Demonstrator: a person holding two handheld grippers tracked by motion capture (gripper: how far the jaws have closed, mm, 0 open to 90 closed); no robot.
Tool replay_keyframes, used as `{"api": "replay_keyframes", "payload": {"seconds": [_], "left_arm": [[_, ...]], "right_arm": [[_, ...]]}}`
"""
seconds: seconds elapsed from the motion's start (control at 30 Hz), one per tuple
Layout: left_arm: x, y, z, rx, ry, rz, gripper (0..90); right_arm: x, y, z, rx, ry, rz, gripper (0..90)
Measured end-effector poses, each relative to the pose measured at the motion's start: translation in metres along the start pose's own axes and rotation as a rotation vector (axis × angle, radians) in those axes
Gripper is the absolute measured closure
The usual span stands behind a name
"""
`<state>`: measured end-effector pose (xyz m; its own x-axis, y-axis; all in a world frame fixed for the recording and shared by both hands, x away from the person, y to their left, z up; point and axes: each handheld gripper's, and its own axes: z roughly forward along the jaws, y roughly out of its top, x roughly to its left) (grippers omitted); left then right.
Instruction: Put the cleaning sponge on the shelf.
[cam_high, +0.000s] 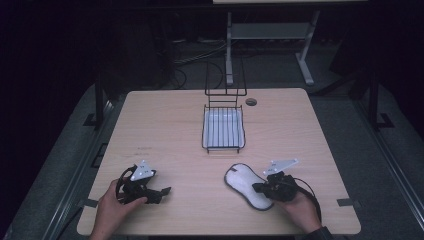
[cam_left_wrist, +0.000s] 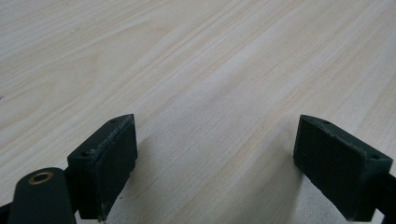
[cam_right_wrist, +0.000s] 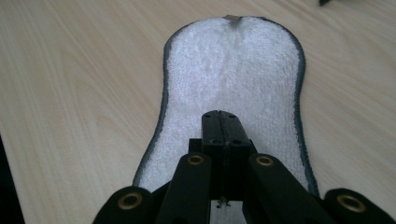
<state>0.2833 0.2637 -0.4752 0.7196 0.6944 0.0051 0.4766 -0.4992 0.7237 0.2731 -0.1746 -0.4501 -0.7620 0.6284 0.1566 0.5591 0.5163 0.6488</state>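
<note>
High view showed you early on, the white cloth pad (cam_high: 247, 186) lying flat in front of the wire rack (cam_high: 223, 128), not yet lifted, your right gripper (cam_high: 258, 188) over its near end with jaws pressed together, gripping nothing I could confirm, left gripper (cam_high: 164, 191) wide, empty.

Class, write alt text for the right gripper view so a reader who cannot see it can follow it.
A hand-held gripper with its two black jaws pressed together is over a white terry cloth with a dark grey edge. The cloth lies flat on a pale wooden table, widening towards the far end.
</note>
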Motion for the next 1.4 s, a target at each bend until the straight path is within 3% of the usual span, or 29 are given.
{"api": "replay_keyframes", "payload": {"seconds": [0.2,0.27,0.4,0.6,0.67,0.87,1.13,1.4], "left_arm": [[0.000,0.000,0.000,0.000,0.000,0.000,12.8],[0.000,0.000,0.000,0.000,0.000,0.000,12.8],[0.000,0.000,0.000,0.000,0.000,0.000,12.8],[0.000,0.000,0.000,0.000,0.001,0.001,12.8],[0.000,0.000,0.000,-0.001,0.000,0.000,12.8],[0.000,0.000,0.000,-0.001,0.000,-0.002,12.8],[0.000,0.000,0.000,-0.001,0.000,-0.002,12.8],[0.000,0.000,0.000,-0.001,0.000,-0.003,12.8]], "right_arm": [[-0.006,-0.002,-0.003,-0.006,0.011,0.017,88.1],[-0.007,-0.001,-0.004,-0.013,0.025,0.025,79.8],[-0.007,0.002,-0.006,-0.026,0.007,0.028,61.3],[-0.011,0.009,-0.006,-0.045,-0.045,0.053,20.9],[-0.013,0.012,-0.005,-0.034,-0.043,0.057,15.1],[-0.020,0.016,0.005,-0.020,-0.043,0.062,11.0],[-0.016,0.019,0.019,0.012,-0.082,0.028,8.5],[-0.014,0.019,0.026,0.036,-0.085,0.017,8.5]]}}
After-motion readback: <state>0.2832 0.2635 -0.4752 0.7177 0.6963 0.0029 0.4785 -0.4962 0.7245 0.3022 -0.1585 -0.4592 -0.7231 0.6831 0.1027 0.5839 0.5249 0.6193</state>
